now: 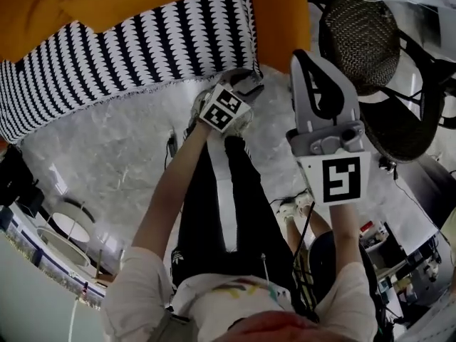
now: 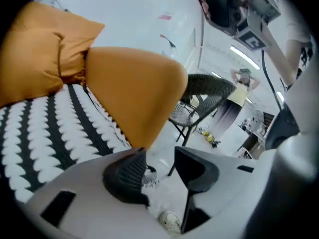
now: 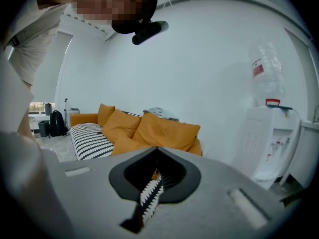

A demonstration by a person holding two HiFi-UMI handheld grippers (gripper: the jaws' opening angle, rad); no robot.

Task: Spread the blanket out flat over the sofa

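Observation:
The black-and-white patterned blanket (image 1: 128, 48) lies over the seat and front of the orange sofa (image 1: 281, 20), with its lower edge hanging toward the floor. My left gripper (image 1: 244, 83) hovers just off the blanket's right corner. In the left gripper view its jaws (image 2: 160, 166) stand open with only floor between them, the blanket (image 2: 45, 133) and the sofa arm (image 2: 134, 88) to their left. My right gripper (image 1: 313, 66) is held higher, beside the sofa arm. In the right gripper view it (image 3: 157, 171) is shut on a strip of the patterned fabric (image 3: 151, 195).
A dark wicker chair (image 1: 360, 34) stands right of the sofa on the pale marble floor (image 1: 121, 155). Orange cushions (image 3: 149, 128) line the sofa back. A water dispenser (image 3: 269, 143) stands at the right wall, a backpack (image 3: 56, 122) far left. My legs and shoes (image 1: 228, 191) are below.

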